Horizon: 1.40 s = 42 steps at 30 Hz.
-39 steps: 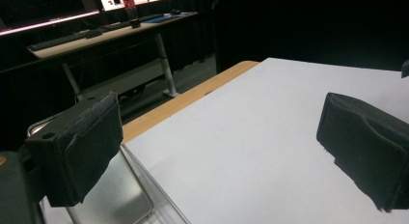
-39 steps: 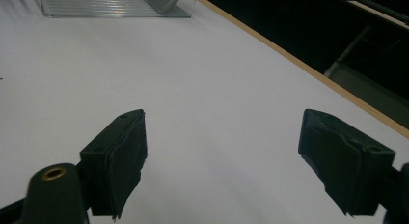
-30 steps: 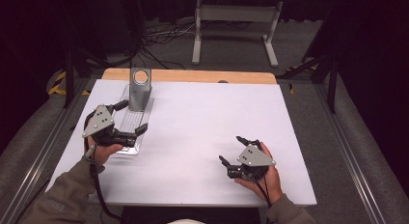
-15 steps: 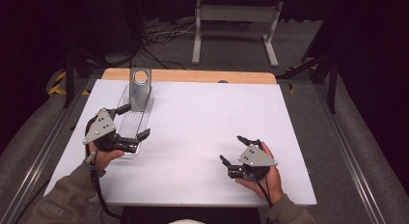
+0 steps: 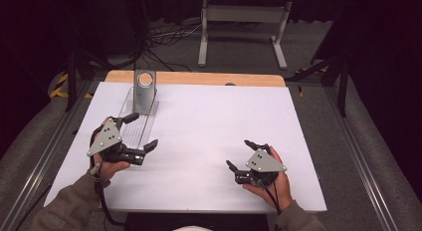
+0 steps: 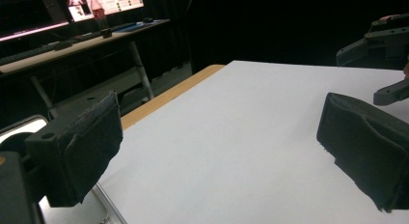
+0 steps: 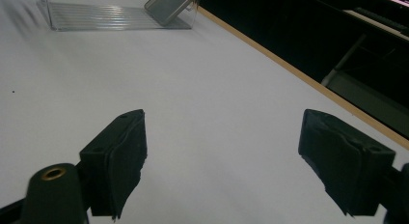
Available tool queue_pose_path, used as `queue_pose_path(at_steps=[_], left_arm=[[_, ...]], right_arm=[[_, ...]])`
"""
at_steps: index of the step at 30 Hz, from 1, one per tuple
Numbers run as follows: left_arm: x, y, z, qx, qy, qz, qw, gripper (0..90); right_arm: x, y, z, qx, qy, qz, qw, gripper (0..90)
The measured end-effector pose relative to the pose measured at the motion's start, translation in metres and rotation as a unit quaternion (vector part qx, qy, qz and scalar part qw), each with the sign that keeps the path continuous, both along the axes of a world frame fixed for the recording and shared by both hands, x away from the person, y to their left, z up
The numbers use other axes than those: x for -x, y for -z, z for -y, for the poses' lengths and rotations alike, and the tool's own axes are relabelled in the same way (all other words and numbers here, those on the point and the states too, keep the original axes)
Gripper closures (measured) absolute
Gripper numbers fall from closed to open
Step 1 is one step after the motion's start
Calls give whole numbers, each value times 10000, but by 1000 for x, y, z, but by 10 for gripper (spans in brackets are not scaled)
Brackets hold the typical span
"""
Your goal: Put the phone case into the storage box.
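Observation:
A clear ridged plate [image 5: 138,127] lies at the table's left, and a grey metal bracket [image 5: 145,90] with a round hole stands upright at its far end. My left gripper [image 5: 144,130] hovers over the plate's near end, open, with nothing between its jaws [image 6: 217,147]. At the front right, my right gripper [image 5: 238,154] is also open and empty over bare white tabletop [image 7: 222,161]. The right gripper view has the plate [image 7: 111,16] and bracket [image 7: 169,4] far off at the top. In the left gripper view the right gripper [image 6: 371,69] is at the upper right.
The white tabletop [image 5: 219,121] has a wooden strip [image 5: 199,78] along its far edge. Metal rails [image 5: 363,166] run along both sides. Behind the table stand a grey frame [image 5: 244,22] and floor cables [image 5: 164,42]. A desk with a bottle [image 6: 98,11] is off to the side.
My left gripper has drifted a little toward the table's near edge, still open. The right gripper has stayed where it was.

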State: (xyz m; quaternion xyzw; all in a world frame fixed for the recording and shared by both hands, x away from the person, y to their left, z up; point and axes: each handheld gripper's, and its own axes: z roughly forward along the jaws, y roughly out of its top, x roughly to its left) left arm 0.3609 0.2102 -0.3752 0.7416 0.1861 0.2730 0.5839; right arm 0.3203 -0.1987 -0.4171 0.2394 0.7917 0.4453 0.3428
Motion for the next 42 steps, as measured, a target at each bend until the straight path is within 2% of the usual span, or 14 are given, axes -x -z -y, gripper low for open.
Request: queue_pose_path(at_steps=[16, 20, 32, 42], left_arm=[[12, 9, 8, -51, 123, -31, 9999, 30], [14, 13, 10, -139, 122, -8, 9998, 33], [21, 30, 14, -295, 164, -160, 9993, 35], [25, 47, 9, -440, 139, -426, 9980, 35]], right_arm=[[3, -2, -2, -16, -34, 38, 10000, 181], [3, -2, -2, -13, -42, 34, 10000, 179], [5, -3, -7, -7, -125, 34, 9999, 172], [9, -1, -8, 2, -122, 20, 9999, 166]])
